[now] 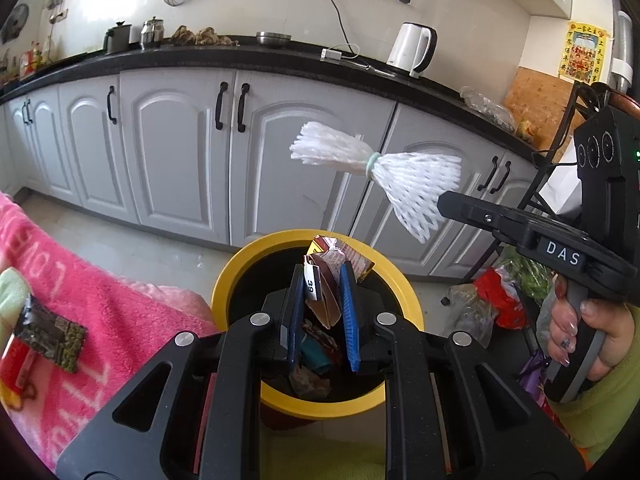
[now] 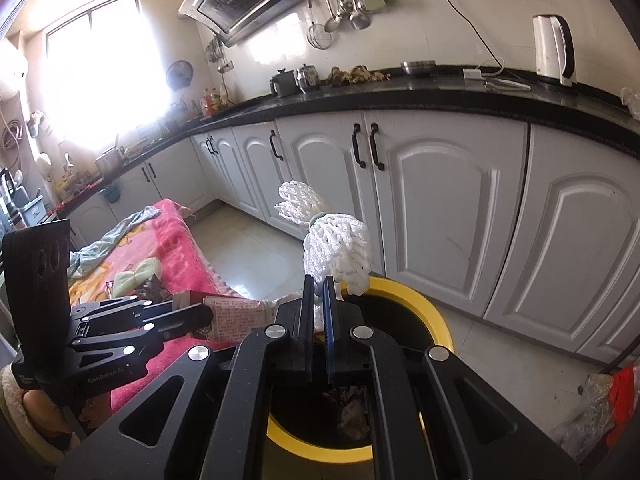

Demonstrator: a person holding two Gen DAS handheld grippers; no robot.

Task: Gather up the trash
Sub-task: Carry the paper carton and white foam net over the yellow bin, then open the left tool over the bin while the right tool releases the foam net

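On the far left a pink blanket (image 1: 80, 280) covers a bed, and a dark snack wrapper (image 1: 50, 334) lies on it. Next to the blanket, in the middle, is a trash bin (image 1: 228, 276) with a yellow rim. It stands on the floor, near the white cupboards (image 1: 180, 152), and some trash (image 1: 310, 380) is inside.

The left tongs (image 1: 322, 286) hang right over the bin. They are squeezed on a crumpled paper pack (image 1: 332, 264) with red and white on it, and the pack sticks up between the blue pads (image 1: 346, 312).

On the right, the right tongs (image 2: 318, 292) are squeezed on a white foam net (image 1: 384, 172). The net has a green band around its middle. It is up in the air, above the bin's far right side.

A white kettle (image 1: 412, 50) stands on the black desk (image 1: 248, 54) far back.
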